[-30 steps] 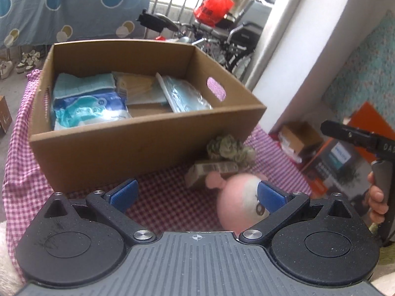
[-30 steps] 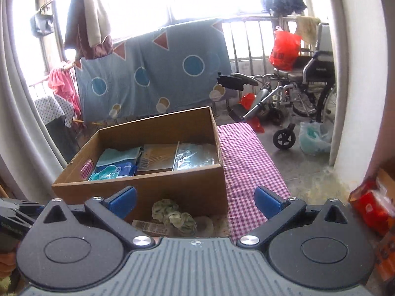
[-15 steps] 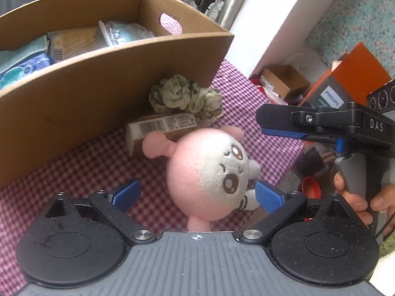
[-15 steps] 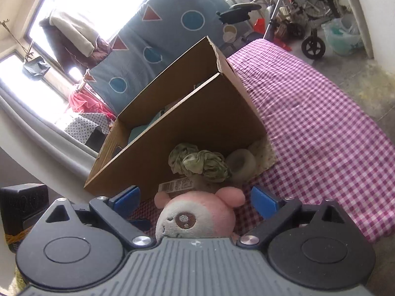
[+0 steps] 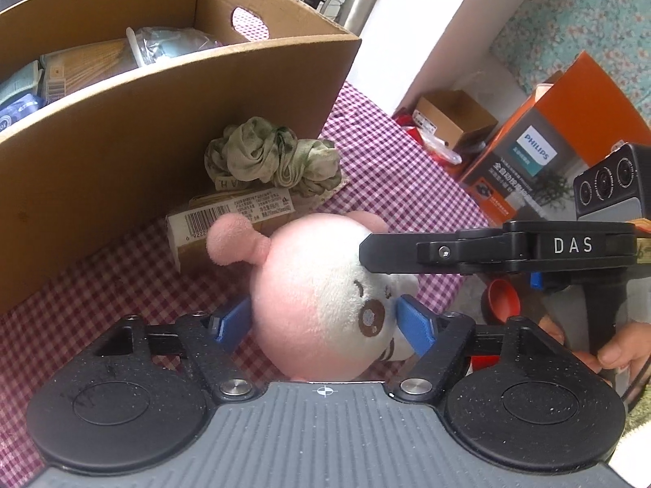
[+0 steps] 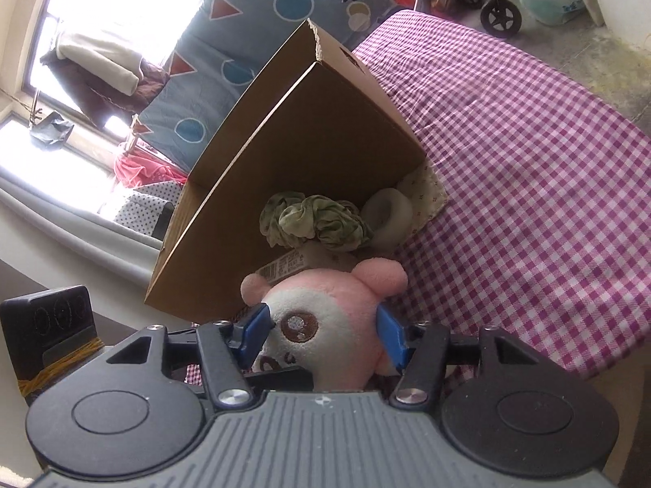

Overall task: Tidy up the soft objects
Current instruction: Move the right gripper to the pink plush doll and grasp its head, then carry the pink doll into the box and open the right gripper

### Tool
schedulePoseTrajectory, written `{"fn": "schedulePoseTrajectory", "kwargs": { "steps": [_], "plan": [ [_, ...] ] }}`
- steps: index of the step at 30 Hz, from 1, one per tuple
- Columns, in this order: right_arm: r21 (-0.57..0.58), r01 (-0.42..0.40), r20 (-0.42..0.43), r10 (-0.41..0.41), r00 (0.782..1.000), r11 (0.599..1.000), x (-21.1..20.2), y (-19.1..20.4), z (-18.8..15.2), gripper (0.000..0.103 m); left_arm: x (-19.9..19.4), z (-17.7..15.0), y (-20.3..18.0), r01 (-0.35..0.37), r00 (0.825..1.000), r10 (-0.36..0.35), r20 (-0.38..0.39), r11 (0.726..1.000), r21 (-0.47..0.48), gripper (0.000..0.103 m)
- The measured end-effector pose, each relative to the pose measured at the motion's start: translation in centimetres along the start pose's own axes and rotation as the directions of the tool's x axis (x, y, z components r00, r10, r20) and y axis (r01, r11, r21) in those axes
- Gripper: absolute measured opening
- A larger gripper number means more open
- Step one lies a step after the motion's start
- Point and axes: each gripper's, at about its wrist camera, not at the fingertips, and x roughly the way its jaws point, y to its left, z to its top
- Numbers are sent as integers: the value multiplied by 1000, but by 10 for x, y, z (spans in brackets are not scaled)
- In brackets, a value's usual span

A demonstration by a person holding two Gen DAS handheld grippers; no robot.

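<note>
A pink and white plush toy (image 5: 321,305) lies on the checked tablecloth (image 5: 398,179) in front of the cardboard box (image 5: 162,130). My left gripper (image 5: 321,321) has its blue pads against both sides of the toy, and its jaws are closing. In the left wrist view my right gripper (image 5: 368,252) reaches in from the right over the toy's head. The right wrist view has the plush toy (image 6: 325,317) between the right gripper (image 6: 321,331) pads, which press its face and cheek while the jaws close. A crumpled green cloth (image 5: 272,158) lies just behind the toy.
A barcoded paper packet (image 5: 228,219) sits between the toy and the box wall. A pale ring (image 6: 386,215) on spotted fabric lies by the box corner. The box holds several packets (image 5: 89,69). An orange carton (image 5: 549,142) stands beyond the table edge, with a hand (image 5: 610,354) below it.
Both grippers came down around the plush toy and their jaws narrowed from wide open until the pads touch it. The right gripper moved in over the toy's head.
</note>
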Motion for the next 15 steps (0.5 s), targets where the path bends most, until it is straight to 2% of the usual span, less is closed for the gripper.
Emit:
{"fn": "schedulePoseTrajectory", "kwargs": {
  "steps": [4,8,13,15],
  "plan": [
    [8,-14,22,14,1000,1000,-15,9,-9,60,-15,-1,-9,3,1000,-3,24,1000,14,75],
    [-17,-50,64,51,997,999,-34,38,-12,61,-48,1,-21,-21,996,14,92,998,67,75],
    [-158,-87,132,108,985,984,-45,92,11,61,-102,18,-23,-53,976,31,216,994,96,75],
    [-213,-102,128,131,983,972,-39,114,30,61,-118,32,-16,-71,963,45,267,994,88,75]
  ]
}}
